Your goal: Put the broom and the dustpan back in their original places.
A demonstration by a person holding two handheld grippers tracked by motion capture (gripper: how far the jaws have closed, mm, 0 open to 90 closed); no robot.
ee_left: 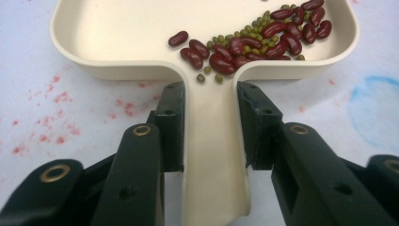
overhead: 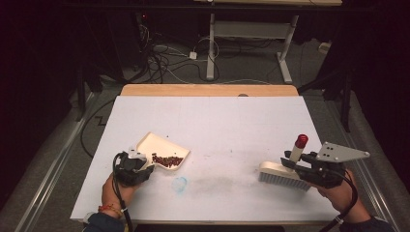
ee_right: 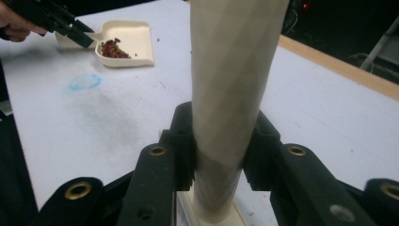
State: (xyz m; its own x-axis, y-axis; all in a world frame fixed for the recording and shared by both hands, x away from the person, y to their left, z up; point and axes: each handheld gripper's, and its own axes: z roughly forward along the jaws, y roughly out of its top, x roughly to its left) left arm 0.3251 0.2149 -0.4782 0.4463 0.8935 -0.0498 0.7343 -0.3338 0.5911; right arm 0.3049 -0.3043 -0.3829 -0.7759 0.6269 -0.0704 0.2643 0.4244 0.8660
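- Left gripper (ee_left: pixel 209 127): the two black jaws are closed on the flat handle of a cream dustpan (ee_left: pixel 117 33), one pad on each long edge of the handle, just behind the point where it widens into the tray.
- Dustpan contents: a heap of dark red beans (ee_left: pixel 263 40) mixed with small green beans (ee_left: pixel 244 35) lies against the rear wall, nearest the handle, mostly on one side; a few have rolled onto the handle's root.
- Dustpan axis, high view: the handle runs toward the person's left hand (overhead: pixel 116 186), and the open mouth faces away, up and right across the table (overhead: pixel 217 121).
- Right gripper (ee_right: pixel 219 155): the jaws are clamped around the upright cream handle of a brush (overhead: pixel 285 171), gripping it low, close to the brush base.
- Brush axis: the handle stands near vertical, leaning slightly, and ends in a red cap (overhead: pixel 301 140); the long bristle block lies on the table, running left to right in front of the right hand (overhead: pixel 341 193).
- Open room: dustpan and brush sit well apart, with bare white surface between them carrying a blue smudge (overhead: pixel 180 183) and a grey smear (overhead: pixel 217 182).
- Edges: both hands work near the table's near edge; the far half of the top is free up to the wooden strip (overhead: pixel 208 90).
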